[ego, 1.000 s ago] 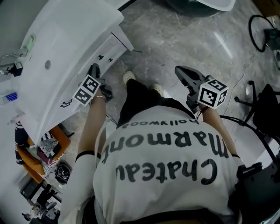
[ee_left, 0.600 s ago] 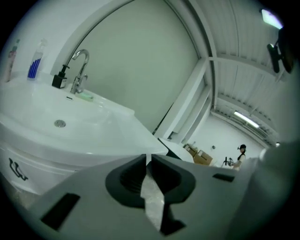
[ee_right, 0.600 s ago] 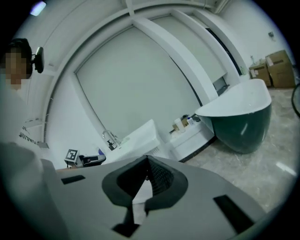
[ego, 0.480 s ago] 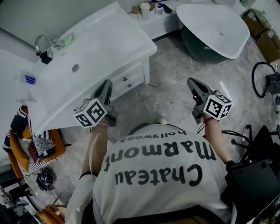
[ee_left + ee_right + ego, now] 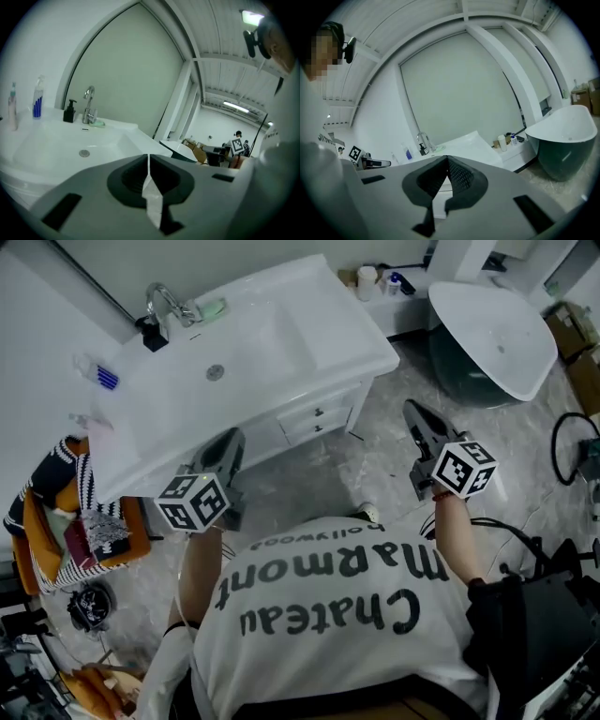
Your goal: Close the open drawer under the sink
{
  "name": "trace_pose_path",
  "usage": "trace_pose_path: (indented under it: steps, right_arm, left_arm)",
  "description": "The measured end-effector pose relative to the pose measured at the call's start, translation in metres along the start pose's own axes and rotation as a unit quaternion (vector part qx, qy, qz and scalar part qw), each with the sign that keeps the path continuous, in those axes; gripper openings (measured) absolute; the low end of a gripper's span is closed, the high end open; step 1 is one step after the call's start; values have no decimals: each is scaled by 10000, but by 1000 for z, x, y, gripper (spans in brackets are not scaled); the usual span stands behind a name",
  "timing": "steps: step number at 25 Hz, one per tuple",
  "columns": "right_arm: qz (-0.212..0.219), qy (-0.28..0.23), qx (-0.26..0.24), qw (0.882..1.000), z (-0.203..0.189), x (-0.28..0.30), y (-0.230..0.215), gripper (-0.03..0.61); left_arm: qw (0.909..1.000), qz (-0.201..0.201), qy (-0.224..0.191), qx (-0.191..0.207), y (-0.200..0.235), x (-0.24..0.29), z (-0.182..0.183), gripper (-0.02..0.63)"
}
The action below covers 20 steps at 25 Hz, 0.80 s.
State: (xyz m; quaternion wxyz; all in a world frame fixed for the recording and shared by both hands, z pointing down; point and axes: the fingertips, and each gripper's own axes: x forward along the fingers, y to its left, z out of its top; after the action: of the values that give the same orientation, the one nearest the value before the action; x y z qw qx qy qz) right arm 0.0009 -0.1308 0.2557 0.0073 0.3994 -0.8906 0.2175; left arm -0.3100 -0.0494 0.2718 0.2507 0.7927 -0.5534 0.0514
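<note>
The white sink vanity [image 5: 281, 343] stands at the top of the head view, with a chrome tap [image 5: 164, 301] at its back. Two drawer fronts [image 5: 317, 418] under the counter lie flush with the cabinet face. My left gripper [image 5: 228, 442] hovers in front of the cabinet near counter height. Its jaws are closing, the tips all but touching, with nothing between them [image 5: 148, 157]. My right gripper [image 5: 417, 416] is held over the floor to the right of the vanity. It is shut and empty [image 5: 447, 159]. Neither gripper touches the drawers.
A freestanding bathtub [image 5: 492, 329] stands at the upper right behind a low ledge with bottles [image 5: 367, 282]. An orange basket with striped cloth [image 5: 84, 521] sits left of the vanity. Cables and black gear [image 5: 572, 456] lie at the right. Soap bottles [image 5: 37, 101] stand on the counter.
Both grippers have risen and drawn back from the cabinet. The head view has lifted, so the whole sink top and bathtub show. The left gripper now sits near counter height.
</note>
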Motion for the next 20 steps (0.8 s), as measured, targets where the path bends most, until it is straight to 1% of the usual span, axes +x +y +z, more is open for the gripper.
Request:
trace_pose_path:
  steps: [3,7,11,15,20]
  right_arm:
    - [150,-54,44,9999,-5,9,29,11]
    - [141,62,132,9998,-21,12,45,11]
    - [-4,288,-38,9996,-33,8,47,11]
    - [-107,399,-69,9991,-40,2,46,11]
    - [-198,399,-86,9990,-43,-6,43,11]
  left_arm:
    - [9999,-11,-46,121,15,-16,0,18]
    - [9997,-200,-99,65,13,-20,-6,18]
    - [9991,-430,20,42,-3,-19,-21,18]
    - [9985,-502,205,-24,-8,-21,-38,18]
    - [9980,-586,218,-9,-14,-16,-42,18]
